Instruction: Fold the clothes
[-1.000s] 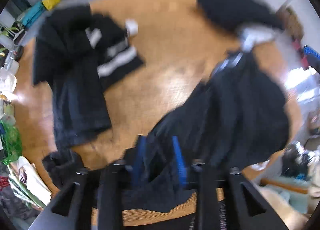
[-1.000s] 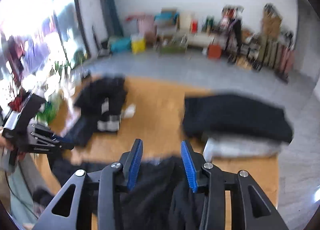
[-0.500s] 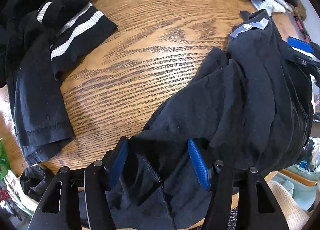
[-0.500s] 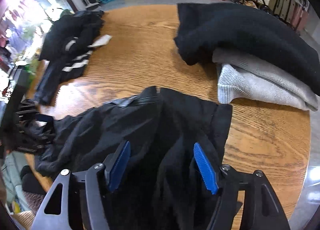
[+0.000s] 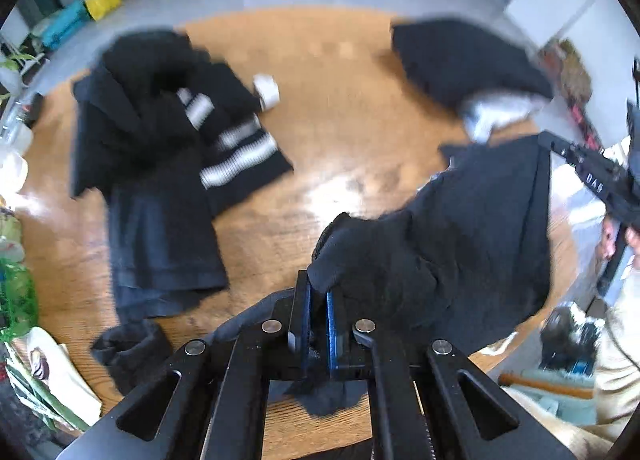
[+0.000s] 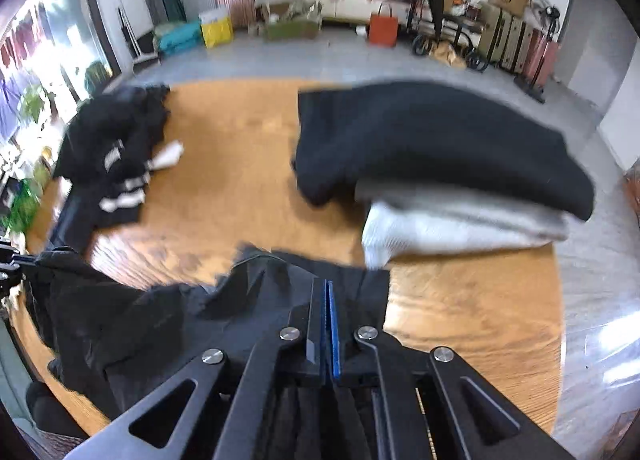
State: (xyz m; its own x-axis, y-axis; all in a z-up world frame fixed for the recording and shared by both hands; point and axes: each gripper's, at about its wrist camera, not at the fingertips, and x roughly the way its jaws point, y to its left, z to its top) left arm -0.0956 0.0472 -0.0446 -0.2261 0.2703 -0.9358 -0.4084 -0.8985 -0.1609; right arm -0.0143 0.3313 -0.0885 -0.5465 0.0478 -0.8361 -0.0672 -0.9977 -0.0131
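Both grippers pinch the black garment [image 5: 460,244], which hangs between them over the table's [image 5: 340,72] 5 o'clock edge: left gripper [image 5: 318,300] clamps a bunched edge, right gripper [image 6: 325,316] has its pads pressed together on the cloth. It seems a lift-and-spread step; next, pull it taut and lay it flat.

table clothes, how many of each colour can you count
Black, folded on the stack: 1, the black sweater
Grey-white, folded under it: 1, the grey knit
Black, held by both grippers: 1, the black shirt
Black pile with a white-striped piece: pieces overlap, blurred, cannot count; taken as 1 heap
White small item: 1
Total: 5 groups
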